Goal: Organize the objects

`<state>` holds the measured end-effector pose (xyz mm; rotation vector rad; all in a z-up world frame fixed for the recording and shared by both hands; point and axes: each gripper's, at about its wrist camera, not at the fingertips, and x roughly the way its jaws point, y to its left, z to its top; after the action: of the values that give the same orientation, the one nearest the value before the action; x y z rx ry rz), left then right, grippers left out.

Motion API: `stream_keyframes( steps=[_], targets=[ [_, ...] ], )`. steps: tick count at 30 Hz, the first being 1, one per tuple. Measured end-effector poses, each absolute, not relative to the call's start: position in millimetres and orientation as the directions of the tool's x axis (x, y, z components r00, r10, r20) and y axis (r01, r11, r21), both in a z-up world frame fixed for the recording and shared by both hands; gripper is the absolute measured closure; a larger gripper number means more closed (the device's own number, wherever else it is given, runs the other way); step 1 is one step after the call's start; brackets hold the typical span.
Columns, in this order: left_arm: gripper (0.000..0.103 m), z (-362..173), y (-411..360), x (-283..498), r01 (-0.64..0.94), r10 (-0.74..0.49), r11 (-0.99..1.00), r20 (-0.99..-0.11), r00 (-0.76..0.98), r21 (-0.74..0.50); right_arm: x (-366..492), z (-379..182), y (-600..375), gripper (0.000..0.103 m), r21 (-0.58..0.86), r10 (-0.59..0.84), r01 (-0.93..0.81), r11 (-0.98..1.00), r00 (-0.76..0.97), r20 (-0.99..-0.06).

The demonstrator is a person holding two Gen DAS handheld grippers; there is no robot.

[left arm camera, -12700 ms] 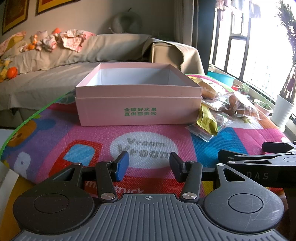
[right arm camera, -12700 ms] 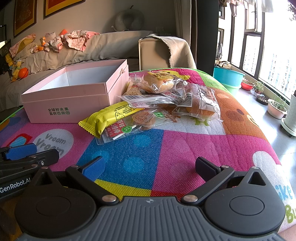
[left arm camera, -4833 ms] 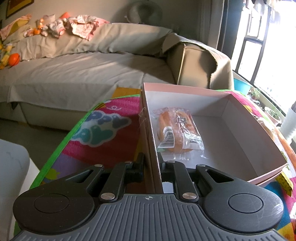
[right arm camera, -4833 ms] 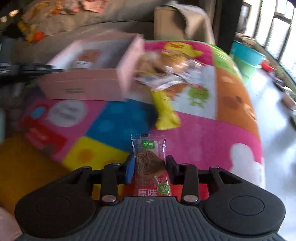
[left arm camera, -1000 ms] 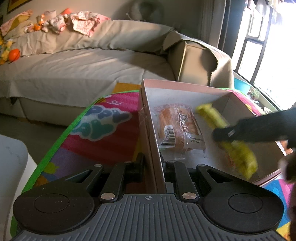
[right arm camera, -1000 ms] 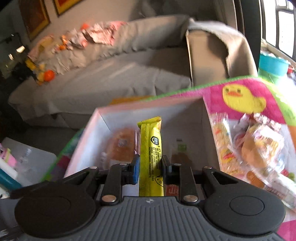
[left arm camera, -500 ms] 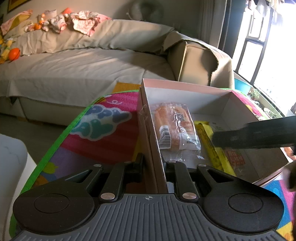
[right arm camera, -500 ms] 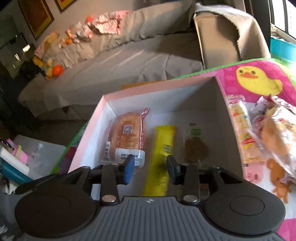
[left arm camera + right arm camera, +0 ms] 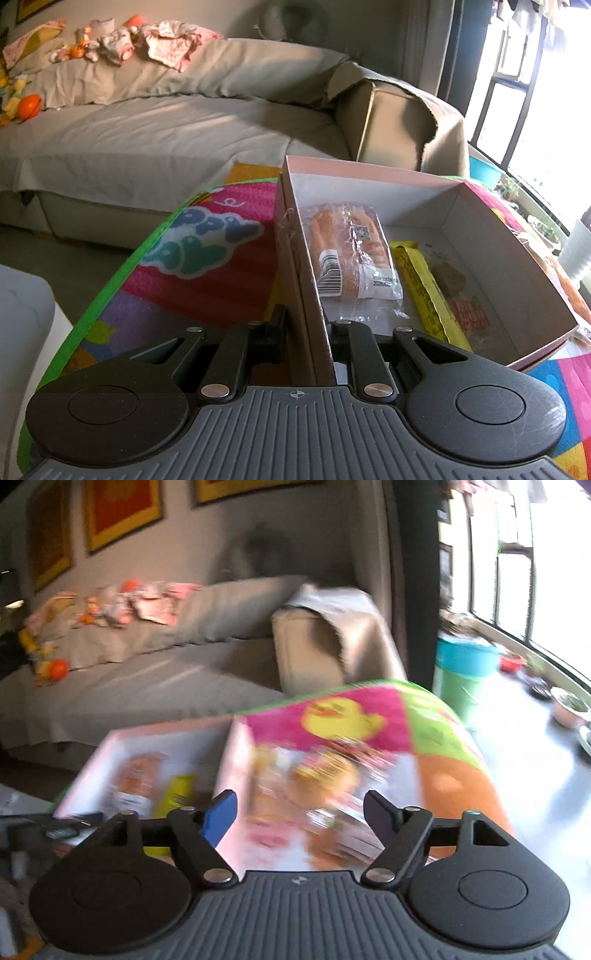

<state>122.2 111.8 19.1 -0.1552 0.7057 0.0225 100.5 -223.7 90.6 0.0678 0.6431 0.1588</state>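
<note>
The right gripper [image 9: 300, 814], empty with jaws opening, points at the snack packets [image 9: 321, 786] just beyond; the left gripper [image 9: 306, 328] clamps the pink box [image 9: 295, 280] wall.

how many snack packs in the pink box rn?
3. In the pink box: bread pack by the wall the left gripper clamps, yellow bar mid, cookie pack beyond. None seem hidden.

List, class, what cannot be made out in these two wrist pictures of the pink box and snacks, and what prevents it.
- Snack pile, right wrist view: motion blur; packets cannot be told apart.
- Brown snack packet, left wrist view: shadowed; label unreadable.
- Pink box near corner, left wrist view: covered by the left claw.
- Yellow bar, right wrist view: lower end hidden behind the right claw.
</note>
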Motion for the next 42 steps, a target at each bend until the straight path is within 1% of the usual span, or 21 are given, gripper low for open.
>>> stream_keyframes(
  steps=[4, 6, 10, 18, 22, 23, 26, 28, 29, 31, 32, 34, 36, 42],
  targets=[
    [0.087, 19, 111, 122, -0.068, -0.032, 0.989, -0.647, 0.762, -0.128, 105, 68, -245, 0.021, 0.134, 0.122, -0.045, 0.99, 0.758, -0.641],
    [0.087, 19, 111, 122, -0.065, -0.03, 0.99, -0.647, 0.761, -0.122, 107, 57, -247, 0.019, 0.146, 0.121, -0.033, 0.989, 0.747, -0.654],
    [0.087, 19, 111, 122, -0.063, -0.031, 0.991, -0.648, 0.761, -0.121, 109, 43, -244, 0.019, 0.143, 0.125, -0.038, 0.989, 0.731, -0.67],
    [0.087, 19, 111, 122, -0.063, -0.031, 0.991, -0.648, 0.761, -0.121, 126, 50, -236, 0.013, 0.191, 0.169, -0.053, 0.98, 0.727, -0.666],
    [0.087, 19, 111, 122, -0.064, -0.03, 0.991, -0.648, 0.761, -0.122, 172, 66, -236, 0.011, 0.211, 0.181, -0.052, 0.976, 0.733, -0.656],
    [0.087, 19, 111, 121, -0.064, -0.03, 0.99, -0.647, 0.762, -0.122, 188, 70, -235, 0.008, 0.22, 0.186, -0.05, 0.974, 0.727, -0.66],
    [0.087, 19, 111, 121, -0.063, -0.03, 0.991, -0.647, 0.762, -0.121, 247, 70, -231, 0.007, 0.245, 0.189, -0.019, 0.969, 0.695, -0.693],
    [0.087, 19, 112, 121, -0.064, -0.03, 0.991, -0.648, 0.761, -0.121, 287, 60, -223, 0.007, 0.211, 0.158, -0.004, 0.978, 0.675, -0.721],
    [0.087, 19, 112, 121, -0.064, -0.03, 0.991, -0.648, 0.761, -0.12, 304, 53, -219, 0.009, 0.183, 0.13, 0.011, 0.983, 0.66, -0.74],
    [0.087, 19, 112, 121, -0.062, -0.031, 0.991, -0.65, 0.759, -0.119, 332, 35, -210, 0.023, 0.116, 0.085, 0.012, 0.993, 0.612, -0.786],
    [0.087, 19, 113, 121, -0.059, -0.033, 0.991, -0.651, 0.759, -0.119, 339, 27, -206, 0.038, 0.078, 0.065, -0.004, 0.997, 0.585, -0.808],
    [0.087, 18, 114, 120, -0.055, -0.04, 0.991, -0.65, 0.759, -0.125, 335, 25, -200, 0.043, 0.018, 0.054, -0.067, 0.998, 0.585, -0.809],
    [0.086, 17, 115, 121, -0.057, -0.043, 0.99, -0.65, 0.759, -0.132, 322, 29, -205, 0.051, 0.038, 0.097, -0.114, 0.993, 0.569, -0.816],
    [0.087, 16, 115, 121, -0.066, -0.042, 0.988, -0.649, 0.759, -0.141, 235, 35, -230, 0.052, 0.118, 0.191, -0.171, 0.978, 0.518, -0.834]
  ],
)
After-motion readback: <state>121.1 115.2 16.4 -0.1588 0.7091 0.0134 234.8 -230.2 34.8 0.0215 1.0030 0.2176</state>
